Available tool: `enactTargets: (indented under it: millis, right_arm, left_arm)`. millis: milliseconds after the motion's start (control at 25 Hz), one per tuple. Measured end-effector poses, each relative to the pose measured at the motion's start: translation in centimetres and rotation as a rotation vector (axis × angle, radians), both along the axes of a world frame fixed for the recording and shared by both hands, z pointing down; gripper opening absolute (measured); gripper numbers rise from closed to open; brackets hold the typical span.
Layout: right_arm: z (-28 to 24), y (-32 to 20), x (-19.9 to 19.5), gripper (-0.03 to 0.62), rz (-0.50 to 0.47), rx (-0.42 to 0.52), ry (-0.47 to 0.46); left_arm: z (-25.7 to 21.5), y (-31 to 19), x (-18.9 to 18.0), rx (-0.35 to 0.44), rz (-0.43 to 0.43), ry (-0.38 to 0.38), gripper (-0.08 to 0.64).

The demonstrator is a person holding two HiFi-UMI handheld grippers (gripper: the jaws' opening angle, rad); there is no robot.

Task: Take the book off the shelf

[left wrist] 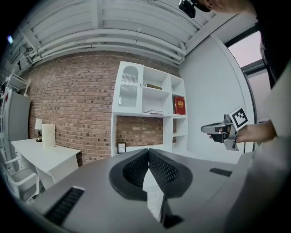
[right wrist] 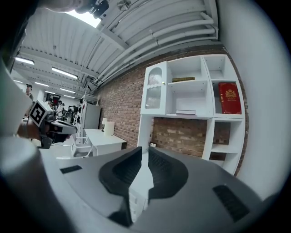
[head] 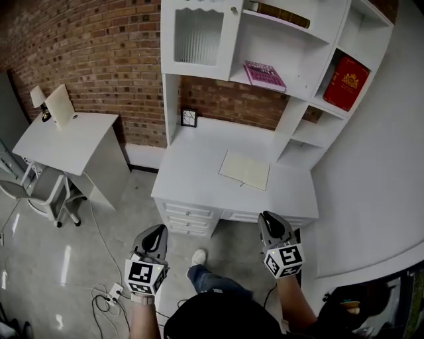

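Note:
A white shelf unit (head: 301, 49) stands on a white desk (head: 192, 165) ahead of me. A red book (head: 346, 83) stands upright in its right compartment, also in the left gripper view (left wrist: 179, 105) and the right gripper view (right wrist: 229, 98). A pink book (head: 264, 75) lies flat on the middle shelf. A brown book (head: 278, 13) lies on the top shelf. My left gripper (head: 154, 240) and right gripper (head: 270, 222) hang well short of the desk, both shut and empty. Each gripper view shows the jaws closed together with nothing between them.
A cream notebook (head: 245, 169) lies on the desk top and a small framed clock (head: 189, 118) stands at its back left. A second white desk (head: 66, 136) and a chair (head: 40, 192) are to the left. Cables (head: 109, 294) lie on the floor. A white wall (head: 391, 172) runs along the right.

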State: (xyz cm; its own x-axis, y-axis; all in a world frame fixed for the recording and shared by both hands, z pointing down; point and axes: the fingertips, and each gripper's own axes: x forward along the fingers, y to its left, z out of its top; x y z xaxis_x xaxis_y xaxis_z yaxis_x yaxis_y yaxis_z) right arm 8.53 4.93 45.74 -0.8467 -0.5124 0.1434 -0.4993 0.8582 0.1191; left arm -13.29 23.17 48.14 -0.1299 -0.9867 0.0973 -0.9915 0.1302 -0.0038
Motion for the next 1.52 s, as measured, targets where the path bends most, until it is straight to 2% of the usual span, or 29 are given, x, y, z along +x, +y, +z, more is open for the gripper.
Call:
enactTargets:
  millis: [160, 520, 920, 1200, 1320, 1520]
  right_arm:
    - [0.1, -2.4, -3.1, 0.04, -0.012, 0.022, 0.012]
    - [0.6, -10.2, -9.7, 0.04, 0.002, 0.004, 0.002]
    - [-0.6, -20.4, -14.2, 0.041, 0.06, 0.059, 0.017]
    - [-2.4, -25.9, -16.1, 0.043, 0.086, 0.16, 0.051]
    - [-3.8, -27.4, -16.7, 0.066, 0.092, 0.2, 0.063]
    - [-7.3, -29.7, -17.9, 0.097, 0.125, 0.338, 0.125]
  left_arm:
    - [0.1, -2.2, -2.7, -0.006, -0.009, -0.009, 0.009]
    - [0.2, -9.5, -9.2, -0.028, -0.003, -0.013, 0.009]
    - [-0.3, -20.0, -13.7, -0.034, 0.071, -0.036, 0.009]
    - [-0.7, -26.6, -14.3, -0.026, 0.139, -0.061, 0.009]
    - [-1.1, -28.4, -13.6, -0.031, 0.178, -0.057, 0.009]
    - [-1.6, -31.7, -13.2, -0.025, 0.237, -0.054, 0.009]
